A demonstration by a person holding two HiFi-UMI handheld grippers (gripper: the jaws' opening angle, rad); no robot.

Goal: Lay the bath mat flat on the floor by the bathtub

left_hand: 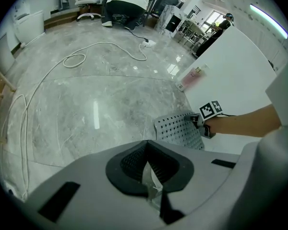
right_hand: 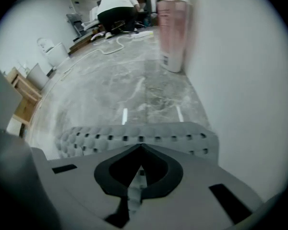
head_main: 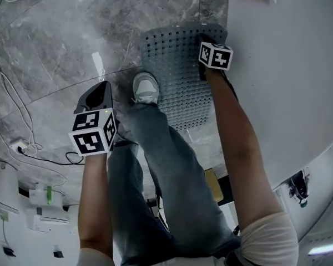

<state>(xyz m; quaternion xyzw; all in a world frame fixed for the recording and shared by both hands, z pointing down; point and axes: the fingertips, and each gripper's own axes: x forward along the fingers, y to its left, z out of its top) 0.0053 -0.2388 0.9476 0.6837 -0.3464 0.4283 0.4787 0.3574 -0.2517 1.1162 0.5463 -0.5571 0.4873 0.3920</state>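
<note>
Grey bath mat (head_main: 180, 93), pierced by regular rows of small holes, spread on the marble floor (head_main: 55, 49) where the floor meets the white bathtub (head_main: 288, 82) wall, one long edge along that wall. We see the right claw (head_main: 204, 39) clenched and empty at the mat's far corner beside the tub; contact cannot be judged. The left claw (head_main: 102, 86), likewise clenched on nothing, hangs over bare floor left of the mat. A shoe (head_main: 146, 87) rests on the mat's left edge.

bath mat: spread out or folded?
Spread, no fold: the bath mat lies open on the floor beside the tub, a shoe on its left edge. Far edge fully down: cannot tell.
</note>
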